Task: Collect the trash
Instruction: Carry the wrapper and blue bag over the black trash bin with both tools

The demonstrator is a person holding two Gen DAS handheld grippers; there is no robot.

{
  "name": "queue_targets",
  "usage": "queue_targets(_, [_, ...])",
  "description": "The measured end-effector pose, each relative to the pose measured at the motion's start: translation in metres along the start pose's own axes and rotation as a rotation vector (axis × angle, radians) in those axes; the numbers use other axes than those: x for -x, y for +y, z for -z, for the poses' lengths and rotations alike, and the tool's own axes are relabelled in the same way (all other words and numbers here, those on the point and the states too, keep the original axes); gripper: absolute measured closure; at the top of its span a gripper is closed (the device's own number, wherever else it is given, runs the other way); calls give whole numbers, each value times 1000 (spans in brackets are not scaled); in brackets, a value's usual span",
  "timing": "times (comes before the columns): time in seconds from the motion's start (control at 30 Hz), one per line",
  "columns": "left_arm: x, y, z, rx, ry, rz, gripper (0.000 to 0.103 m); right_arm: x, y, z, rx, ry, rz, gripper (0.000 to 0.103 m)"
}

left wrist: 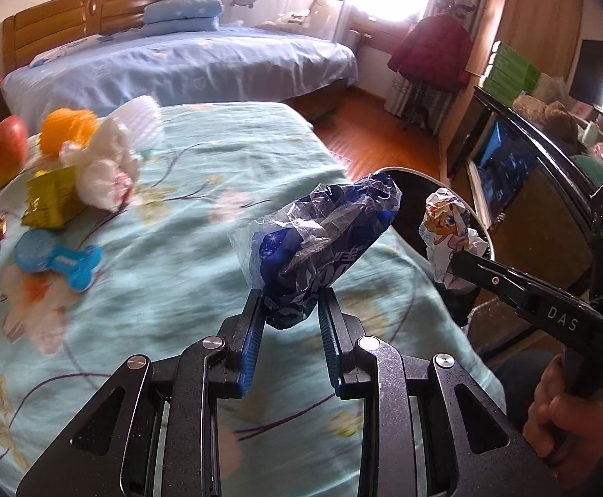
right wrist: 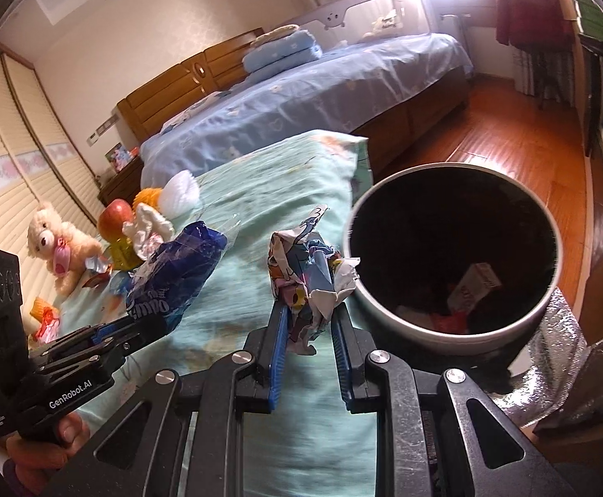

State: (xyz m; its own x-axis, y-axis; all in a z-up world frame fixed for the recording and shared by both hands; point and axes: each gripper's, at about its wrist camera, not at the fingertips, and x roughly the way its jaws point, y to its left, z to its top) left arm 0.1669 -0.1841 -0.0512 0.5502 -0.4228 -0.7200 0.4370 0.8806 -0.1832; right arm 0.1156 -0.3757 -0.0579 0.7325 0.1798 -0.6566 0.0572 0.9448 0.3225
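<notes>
Fingers come first in both views: our left gripper (left wrist: 289,310) is clamped on a blue wrapper (left wrist: 322,244), a crumpled bag of clear and dark-blue film that sticks up and leans toward 1 o'clock from the pads. Our right gripper (right wrist: 312,323) is clamped on a paper wad (right wrist: 309,273) printed with cartoon figures, pinched between the blue pads. In the left view that same wad (left wrist: 450,232) sits at 3 o'clock, held by the right gripper (left wrist: 463,261), with a hand (left wrist: 566,414) on its handle at 4 o'clock. In the right view the blue wrapper (right wrist: 177,273) shows at 9 o'clock, in the left gripper (right wrist: 144,323), with a hand (right wrist: 49,451) at 8 o'clock.

Beneath both grippers lies a bed (left wrist: 156,290) covered in pale green flowered cloth. Just beside the paper wad, at 3 o'clock in the right view, stands the bin (right wrist: 388,323), round, white-walled, dark inside, with a few scraps (right wrist: 467,290) at its bottom. In the left view only its rim (left wrist: 446,180) peeks out behind the wrapper and the wad.

Farther off, at 9 to 10 o'clock in the left view, other things lie on the green cloth: a blue bone tag (left wrist: 61,261), a gold packet (left wrist: 53,199), white tissue (left wrist: 102,165), an apple (left wrist: 3,155), an orange ball (left wrist: 67,130). The right view adds a teddy (right wrist: 57,244) at 9 o'clock.

Beyond, at 12 o'clock, we see a second bed (left wrist: 202,66) under blue sheets, with a folded quilt (left wrist: 183,12) and a wooden headboard (left wrist: 65,25).
</notes>
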Motion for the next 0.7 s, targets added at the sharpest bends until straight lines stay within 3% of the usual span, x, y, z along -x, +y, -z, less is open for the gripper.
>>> queue_targets(0.7, [-39,-65,-25,-117,39,27,78,18,-62,-14,-75,-45,77,82])
